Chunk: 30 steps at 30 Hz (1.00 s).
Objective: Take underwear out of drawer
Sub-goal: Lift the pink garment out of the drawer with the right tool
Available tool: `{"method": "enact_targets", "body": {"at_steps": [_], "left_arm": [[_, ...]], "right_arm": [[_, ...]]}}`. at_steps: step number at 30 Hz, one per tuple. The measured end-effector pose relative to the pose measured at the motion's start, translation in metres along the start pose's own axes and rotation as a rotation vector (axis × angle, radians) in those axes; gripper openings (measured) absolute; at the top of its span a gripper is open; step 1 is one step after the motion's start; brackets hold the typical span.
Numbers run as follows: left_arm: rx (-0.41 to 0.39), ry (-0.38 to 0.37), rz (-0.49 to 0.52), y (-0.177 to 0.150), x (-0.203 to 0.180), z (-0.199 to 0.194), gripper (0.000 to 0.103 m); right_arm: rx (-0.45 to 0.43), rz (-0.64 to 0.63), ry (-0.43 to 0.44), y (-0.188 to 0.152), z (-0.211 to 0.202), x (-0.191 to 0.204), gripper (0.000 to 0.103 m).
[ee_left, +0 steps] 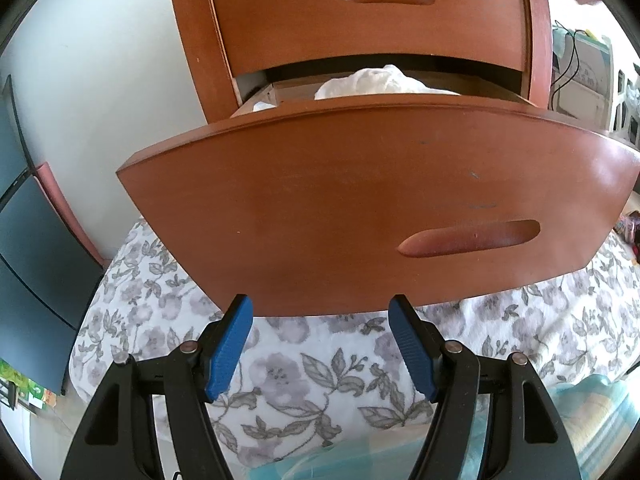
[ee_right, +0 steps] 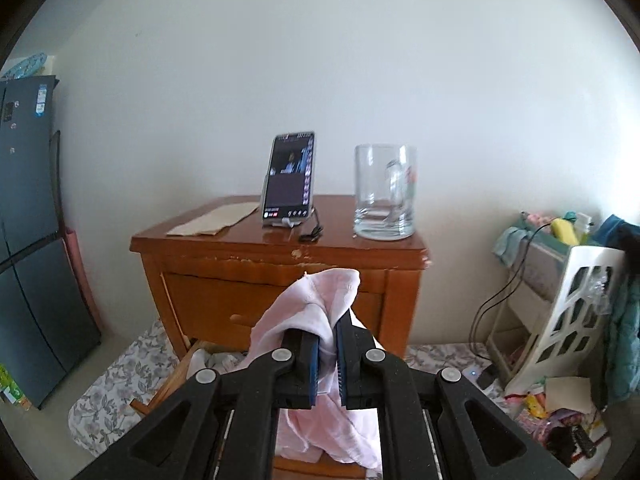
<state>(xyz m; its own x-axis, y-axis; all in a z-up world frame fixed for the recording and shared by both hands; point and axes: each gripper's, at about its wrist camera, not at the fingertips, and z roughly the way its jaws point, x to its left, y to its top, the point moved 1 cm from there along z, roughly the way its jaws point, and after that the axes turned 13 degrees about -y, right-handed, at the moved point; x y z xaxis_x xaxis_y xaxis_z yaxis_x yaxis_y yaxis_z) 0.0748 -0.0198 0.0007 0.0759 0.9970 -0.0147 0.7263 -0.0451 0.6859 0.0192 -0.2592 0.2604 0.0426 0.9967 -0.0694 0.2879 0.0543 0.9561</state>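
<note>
Two grippers: you have one in each hand, doing separate jobs.
Right gripper [ee_right: 328,354]: your jaws are clamped together on the pale pink underwear [ee_right: 320,304]; the cloth bunches above the pads and drapes below them.
Underwear position: lifted clear of the open drawer [ee_right: 176,376], in front of the wooden nightstand [ee_right: 208,292], so the pull-out looks nearly done.
Left gripper [ee_left: 320,344]: your jaws stand apart and hold nothing, hanging just below the pulled-out drawer front [ee_left: 360,208].
Likely reason: you seem to keep it near the drawer, free of the lift.
Drawer contents: white cloth [ee_left: 380,80] remains inside.
Nightstand top: phone [ee_right: 289,178] and glass mug [ee_right: 385,192], both well apart from the cloth.
</note>
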Motion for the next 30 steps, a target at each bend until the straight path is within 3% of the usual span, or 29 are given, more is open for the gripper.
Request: {"method": "enact_targets", "body": {"at_steps": [4,13,22,30], "left_arm": [[-0.019,-0.005,-0.017,-0.001,0.004,-0.004,0.071],[-0.082,0.009,0.003,-0.001,0.0,-0.02,0.071],[-0.11,0.013,-0.005,0.0,0.002,-0.026,0.071],[-0.144,0.016,-0.023,-0.002,0.004,-0.032,0.071]], "right_arm": [[0.0,0.004,-0.012,-0.014,-0.02,-0.013,0.007],[0.127,0.033,0.013,-0.07,-0.024,-0.023,0.007],[0.348,0.005,0.069,-0.146,0.014,-0.005,0.008],[0.499,-0.051,0.066,-0.201,0.054,0.019,0.01]]}}
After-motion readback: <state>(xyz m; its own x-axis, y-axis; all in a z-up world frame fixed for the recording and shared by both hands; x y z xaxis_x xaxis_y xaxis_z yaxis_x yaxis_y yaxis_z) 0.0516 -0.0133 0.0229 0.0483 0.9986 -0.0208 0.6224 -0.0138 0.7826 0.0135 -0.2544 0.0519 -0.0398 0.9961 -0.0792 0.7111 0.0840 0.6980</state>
